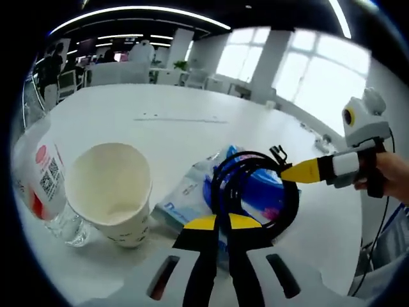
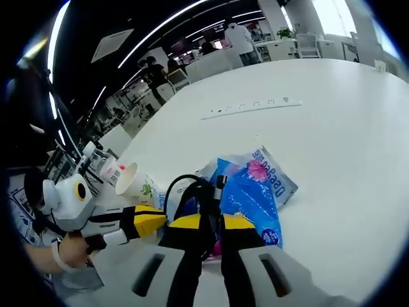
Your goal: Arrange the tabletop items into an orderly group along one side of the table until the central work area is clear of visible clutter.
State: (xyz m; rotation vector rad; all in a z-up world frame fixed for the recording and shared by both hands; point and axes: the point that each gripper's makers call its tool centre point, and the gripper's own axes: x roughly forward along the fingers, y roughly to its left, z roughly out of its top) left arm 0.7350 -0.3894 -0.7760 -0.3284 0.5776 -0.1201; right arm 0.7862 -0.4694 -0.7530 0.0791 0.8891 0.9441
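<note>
Left hand-held gripper pinches one cable coil — one cup.

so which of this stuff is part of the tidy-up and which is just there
Part of the job:
- black coiled cable
- blue-and-white plastic packet
- white paper cup
- clear plastic bottle with red label

Just there:
- white table
- long white strip across the table
- background chairs and people

Open-plan office. Long white table with a built-in socket strip, rows of desks and chairs behind, ceiling strip lights, big windows, people standing around.
</note>
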